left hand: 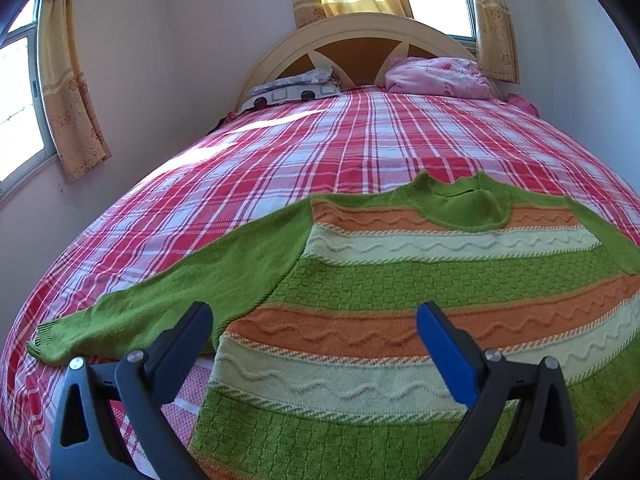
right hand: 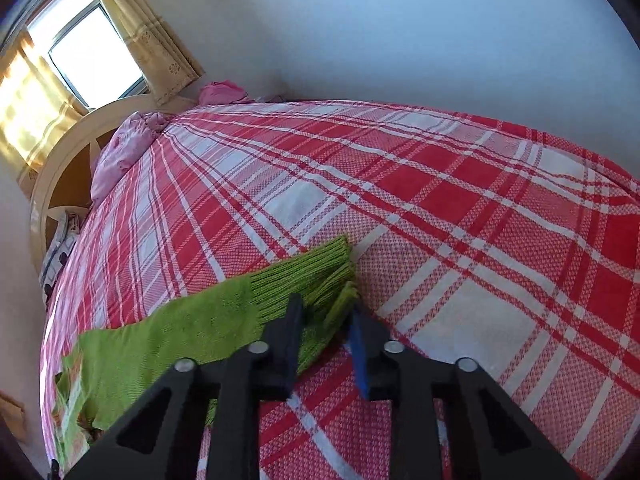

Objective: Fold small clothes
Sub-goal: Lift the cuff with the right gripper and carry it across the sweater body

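Bed (left hand: 280, 152) with red-and-white plaid cover, arched cream headboard (left hand: 360, 36), patterned pillow (left hand: 292, 90) and pink bedding (left hand: 440, 76) at its head; pale walls, yellow curtains (left hand: 68, 92) at the windows. Striped green, orange and cream knit sweater (left hand: 400, 280) lies flat on the cover, sleeves spread. Left gripper (left hand: 316, 320) hovers wide apart over its lower body; right gripper (right hand: 326, 314) sits narrowly parted at the ribbed sleeve cuff (right hand: 304, 272), grasp not determinable.

Left gripper (left hand: 314, 320): jaws spread wide, nothing between them, held low and pointing forward. Right gripper (right hand: 326, 312): jaws drawn close, tips pinching the ribbed sleeve cuff (right hand: 316, 276), tilted downward toward the bed's right edge.
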`<action>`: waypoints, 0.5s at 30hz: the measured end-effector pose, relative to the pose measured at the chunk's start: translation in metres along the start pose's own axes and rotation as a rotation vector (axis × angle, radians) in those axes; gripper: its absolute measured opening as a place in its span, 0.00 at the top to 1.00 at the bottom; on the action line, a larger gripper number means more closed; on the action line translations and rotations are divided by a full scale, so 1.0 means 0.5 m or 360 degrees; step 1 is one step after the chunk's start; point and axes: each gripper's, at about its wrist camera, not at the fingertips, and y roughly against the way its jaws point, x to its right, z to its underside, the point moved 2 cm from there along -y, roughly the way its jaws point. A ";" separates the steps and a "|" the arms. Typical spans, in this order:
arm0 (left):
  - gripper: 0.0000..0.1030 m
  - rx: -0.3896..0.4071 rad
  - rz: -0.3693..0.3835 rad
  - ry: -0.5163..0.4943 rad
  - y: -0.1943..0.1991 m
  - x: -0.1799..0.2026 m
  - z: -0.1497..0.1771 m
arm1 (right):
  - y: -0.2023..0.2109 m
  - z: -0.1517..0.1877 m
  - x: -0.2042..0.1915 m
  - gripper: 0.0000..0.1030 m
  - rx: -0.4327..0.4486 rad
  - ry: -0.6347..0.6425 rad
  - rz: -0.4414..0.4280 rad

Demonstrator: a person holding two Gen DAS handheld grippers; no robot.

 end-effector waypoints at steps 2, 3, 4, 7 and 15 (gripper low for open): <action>0.00 0.0018 0.0002 0.0017 0.006 -0.006 -0.003 | 0.003 -0.006 -0.006 0.89 -0.0009 0.0028 -0.0006; 0.00 0.0021 0.0005 0.0028 0.007 -0.010 -0.004 | 0.007 -0.009 -0.013 0.90 -0.0014 0.0046 -0.0011; 0.00 0.0031 -0.0008 0.0033 0.010 -0.013 -0.005 | 0.011 -0.012 -0.020 0.90 -0.0014 0.0055 -0.0018; 0.00 0.0074 -0.0003 0.0011 0.026 -0.012 -0.005 | 0.031 -0.030 -0.056 0.90 0.0008 0.0096 -0.0066; 0.00 0.0052 0.0035 0.0009 0.024 -0.024 -0.012 | 0.095 -0.070 -0.226 0.91 0.0093 0.0323 -0.0200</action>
